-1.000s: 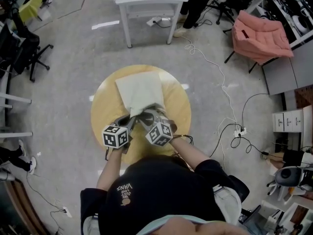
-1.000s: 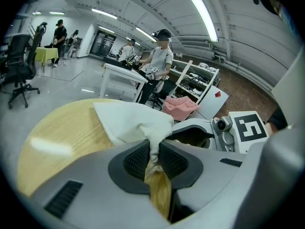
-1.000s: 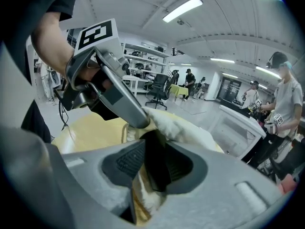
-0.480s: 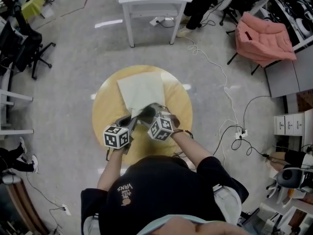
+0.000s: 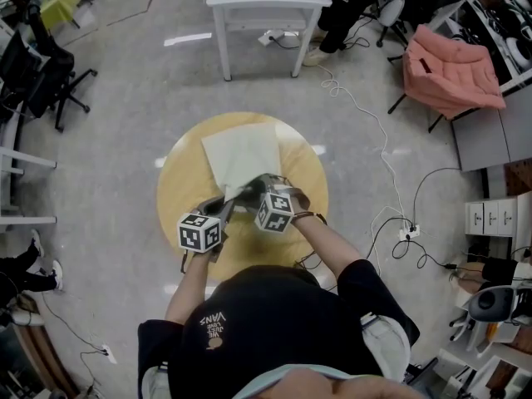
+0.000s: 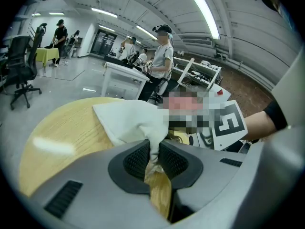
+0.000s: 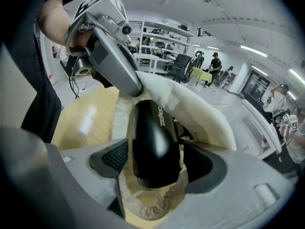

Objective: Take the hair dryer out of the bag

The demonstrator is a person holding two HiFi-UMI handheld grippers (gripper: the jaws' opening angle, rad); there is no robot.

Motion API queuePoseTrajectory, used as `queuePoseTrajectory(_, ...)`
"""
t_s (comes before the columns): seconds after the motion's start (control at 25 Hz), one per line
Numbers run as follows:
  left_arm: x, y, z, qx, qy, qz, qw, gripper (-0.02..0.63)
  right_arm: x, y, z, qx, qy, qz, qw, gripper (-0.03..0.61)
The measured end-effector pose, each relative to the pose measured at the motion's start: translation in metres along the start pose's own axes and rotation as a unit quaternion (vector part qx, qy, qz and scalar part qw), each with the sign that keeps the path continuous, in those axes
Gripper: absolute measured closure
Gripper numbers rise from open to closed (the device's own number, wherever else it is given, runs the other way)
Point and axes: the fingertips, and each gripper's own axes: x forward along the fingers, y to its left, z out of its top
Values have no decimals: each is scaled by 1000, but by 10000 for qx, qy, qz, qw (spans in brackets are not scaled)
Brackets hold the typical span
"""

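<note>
black hair dryer [image 7: 152, 147] between opening jaws shows only in right gripper view; left gripper [image 6: 153, 159] pinches bag [image 6: 128, 120].

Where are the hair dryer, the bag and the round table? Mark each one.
hair dryer [image 7: 155, 142]: right gripper view, black body.
bag [image 5: 241, 152]: head view, flat far end.
round table [image 5: 176, 183]: head view, bare wood left of bag.
</note>
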Motion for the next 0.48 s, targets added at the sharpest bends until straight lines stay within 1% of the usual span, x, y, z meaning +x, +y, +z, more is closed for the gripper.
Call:
queuePoseTrajectory(0.12,1,2,-1,-9,24,15,10000,560,4,1,-1,-119,148,194,9996,218)
queuePoseTrajectory(0.24,2,4,-1,-35,35,15,10000,560,6,2,1,-79,290,400,9987,213)
queuePoseTrajectory(0.36,3,4,-1,-46,58,3,10000,560,10,2,-2,-154,483,534,9973,171)
queuePoseTrajectory(0.48,5,6,-4,-64,90,22,9999,560,14,3,-1,-280,595,648,9957,167)
